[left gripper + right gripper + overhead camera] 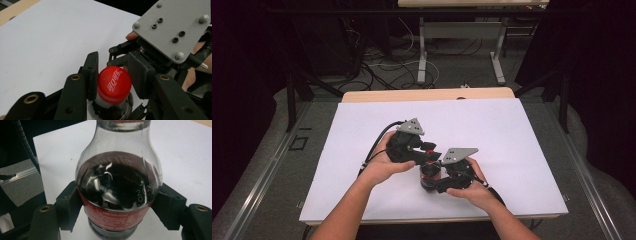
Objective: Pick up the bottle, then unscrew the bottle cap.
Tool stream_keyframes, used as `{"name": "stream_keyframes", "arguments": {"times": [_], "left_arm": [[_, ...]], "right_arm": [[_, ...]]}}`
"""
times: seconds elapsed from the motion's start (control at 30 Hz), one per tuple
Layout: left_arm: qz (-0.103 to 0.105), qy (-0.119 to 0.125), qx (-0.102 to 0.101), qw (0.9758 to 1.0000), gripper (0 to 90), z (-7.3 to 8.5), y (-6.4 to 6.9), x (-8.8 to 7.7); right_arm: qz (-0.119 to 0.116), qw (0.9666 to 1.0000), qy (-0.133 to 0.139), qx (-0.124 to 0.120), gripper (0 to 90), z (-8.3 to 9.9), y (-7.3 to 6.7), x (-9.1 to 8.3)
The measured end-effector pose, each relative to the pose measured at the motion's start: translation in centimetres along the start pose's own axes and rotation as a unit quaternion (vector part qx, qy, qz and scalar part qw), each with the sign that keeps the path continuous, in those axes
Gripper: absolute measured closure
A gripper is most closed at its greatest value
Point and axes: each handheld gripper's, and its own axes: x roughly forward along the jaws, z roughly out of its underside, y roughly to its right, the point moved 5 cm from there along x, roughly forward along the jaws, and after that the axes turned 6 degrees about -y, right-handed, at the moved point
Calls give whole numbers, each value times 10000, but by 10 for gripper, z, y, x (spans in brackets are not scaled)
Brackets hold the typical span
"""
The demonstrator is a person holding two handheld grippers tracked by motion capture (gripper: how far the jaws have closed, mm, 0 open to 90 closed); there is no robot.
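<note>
A small cola bottle (430, 176) with dark drink and a red label stands upright on the white table top (362, 130). My right gripper (433, 186) is shut on its lower body; in the right gripper view the bottle (118, 187) sits between the two black pads (68, 205), which press on the red label. My left gripper (429, 153) reaches in from the left over the bottle. In the left gripper view it (113, 73) is shut on the red screw cap (114, 83), one pad on each side of the cap.
The right gripper's grey three-cornered plate (172, 27) sits close behind the cap, with fingers of the hand holding it beside it. White table surface (50, 42) stretches to the left and far side. Beyond the table stand desk legs and cables on the floor (412, 65).
</note>
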Motion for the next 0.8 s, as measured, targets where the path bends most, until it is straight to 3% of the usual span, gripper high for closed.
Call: {"name": "stream_keyframes", "arguments": {"times": [0.03,0.3,0.37,0.43,0.5,0.6,0.63,0.67,0.7,0.73,0.8], "left_arm": [[-10,-34,-122,9999,618,0,1,-1],[-345,-78,-374,9987,620,-2,3,2],[-476,24,-531,9975,620,-4,4,4],[-635,-4,-818,9946,620,-5,4,5],[-729,-17,-902,9933,620,-6,3,5],[-992,34,-1327,9862,620,-8,4,8],[-1186,92,-1665,9788,620,-9,6,11],[-1186,92,-1665,9788,620,-9,6,11],[-1291,73,-1744,9761,620,-9,5,11],[-1433,65,-1889,9715,619,-9,4,12],[-1570,50,-2066,9657,619,-10,5,13]], "right_arm": [[0,10000,0,0,299,0,0,0],[225,9997,7,44,299,0,2,1],[232,9997,3,84,299,0,2,0],[354,9993,3,137,299,0,3,0],[397,9990,-21,184,299,0,4,0],[488,9985,-33,228,299,0,6,1],[477,9984,-108,275,299,0,6,0],[477,9984,-108,275,299,0,6,0],[604,9976,-45,337,299,0,7,2],[638,9973,-77,343,299,1,7,2],[764,9966,-55,317,299,1,8,3]]}}
